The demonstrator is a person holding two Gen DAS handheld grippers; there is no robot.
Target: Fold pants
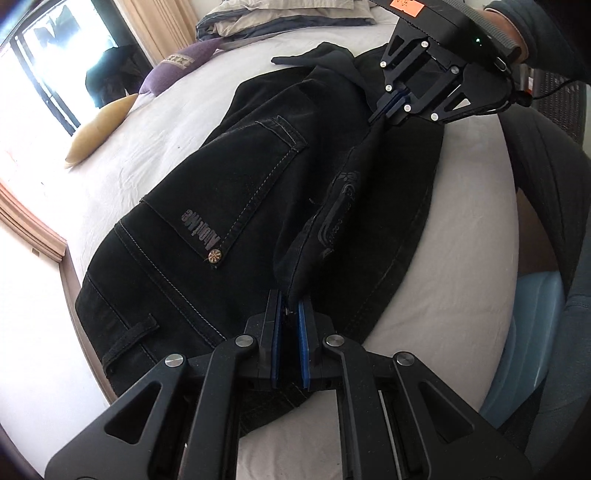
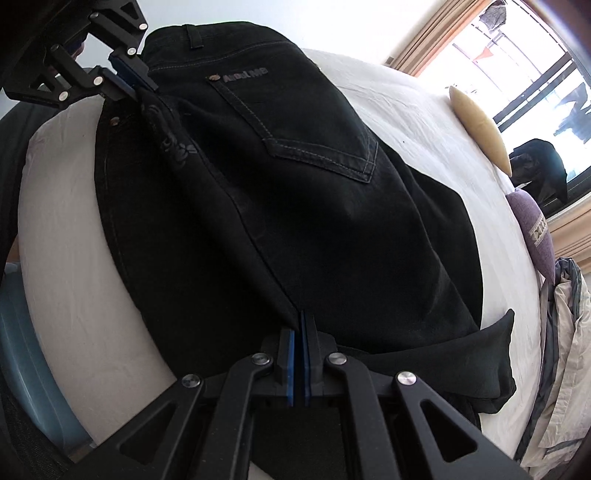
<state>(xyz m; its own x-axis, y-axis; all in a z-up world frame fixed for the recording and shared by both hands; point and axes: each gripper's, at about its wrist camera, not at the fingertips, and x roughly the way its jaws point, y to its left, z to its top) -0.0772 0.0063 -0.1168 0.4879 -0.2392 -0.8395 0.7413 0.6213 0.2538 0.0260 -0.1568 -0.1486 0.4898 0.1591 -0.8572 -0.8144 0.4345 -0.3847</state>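
Note:
Black jeans (image 1: 207,206) lie back side up on a white bed (image 1: 458,295), with a stitched back pocket showing; they also fill the right wrist view (image 2: 314,206). My left gripper (image 1: 290,301) is shut on a raised fold of the jeans near the waistband. My right gripper (image 2: 298,321) is shut on the same fold further down the leg. The fold stretches taut between the two grippers, lifted a little above the rest of the fabric. Each gripper shows in the other's view: the right one (image 1: 393,107) at the top right, the left one (image 2: 135,83) at the top left.
A yellow cushion (image 1: 99,129) and a purple cushion (image 1: 173,70) lie on the far side of the bed, by a window. A crumpled grey duvet (image 1: 280,16) sits at the bed's end. A pale blue bin (image 1: 524,339) stands beside the bed's near edge.

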